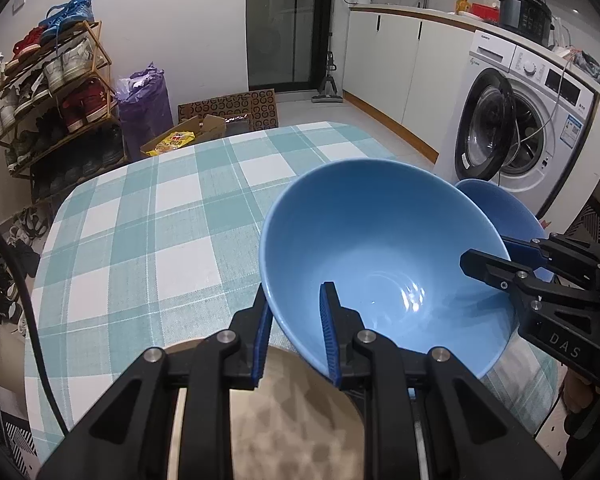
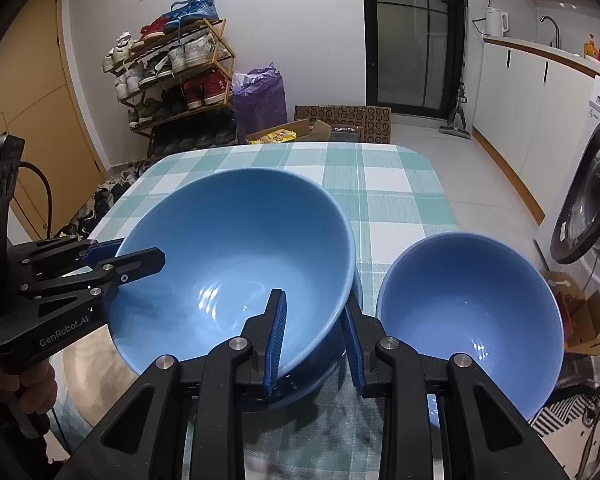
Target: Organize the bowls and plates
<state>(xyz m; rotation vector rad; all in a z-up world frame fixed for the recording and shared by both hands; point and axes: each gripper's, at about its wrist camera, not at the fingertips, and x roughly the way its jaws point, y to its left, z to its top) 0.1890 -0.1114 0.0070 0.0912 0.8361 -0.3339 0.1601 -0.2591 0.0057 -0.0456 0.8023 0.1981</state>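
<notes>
Both grippers grip the large blue bowl (image 1: 380, 256) by its rim — the left gripper (image 1: 296, 332) has its jaws clamped on the near-left wall, the right gripper (image 2: 314, 340) on the opposite side. The bowl hangs tilted over the checkered counter (image 1: 148, 220), just beside a smaller blue bowl (image 2: 468, 320).

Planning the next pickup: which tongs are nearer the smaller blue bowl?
Right. The right tongs grip the large blue bowl's rim right beside the smaller blue bowl; the left tongs grip its far side.
</notes>
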